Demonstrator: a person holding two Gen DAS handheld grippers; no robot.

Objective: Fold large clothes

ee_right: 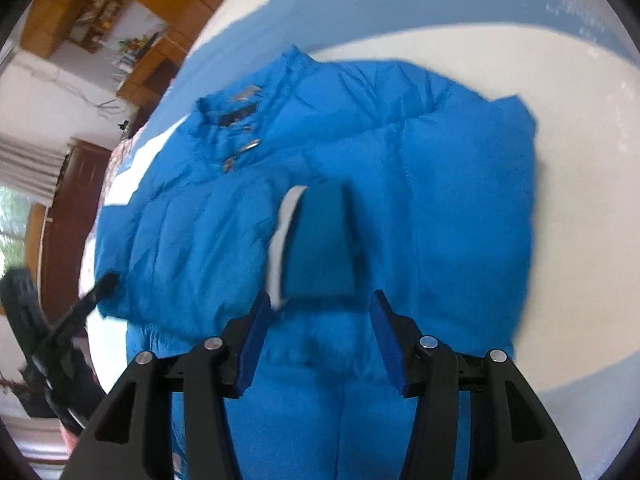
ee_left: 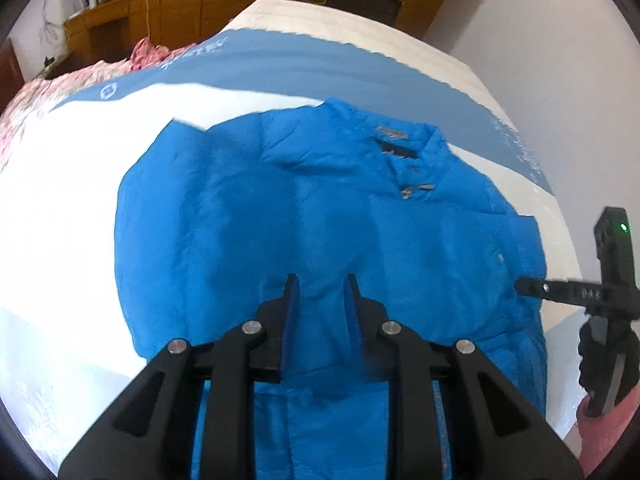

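A bright blue padded jacket point(ee_left: 304, 208) lies on a bed, collar at the far end, front snaps showing. My left gripper point(ee_left: 322, 284) is open over the jacket's lower part, nothing between its fingers. My right gripper point(ee_right: 320, 304) is open above the jacket point(ee_right: 440, 200), with a folded cuff point(ee_right: 320, 240) with white lining just ahead of its fingers. The right gripper also shows at the right edge of the left wrist view point(ee_left: 524, 286). The left gripper also shows at the left of the right wrist view point(ee_right: 108, 280).
The bed has a white and blue cover point(ee_left: 280, 64). A pink floral quilt point(ee_left: 60, 88) lies at the far left. Wooden wardrobes and a desk point(ee_left: 120, 12) stand behind the bed. A white wall point(ee_left: 540, 40) is at the right.
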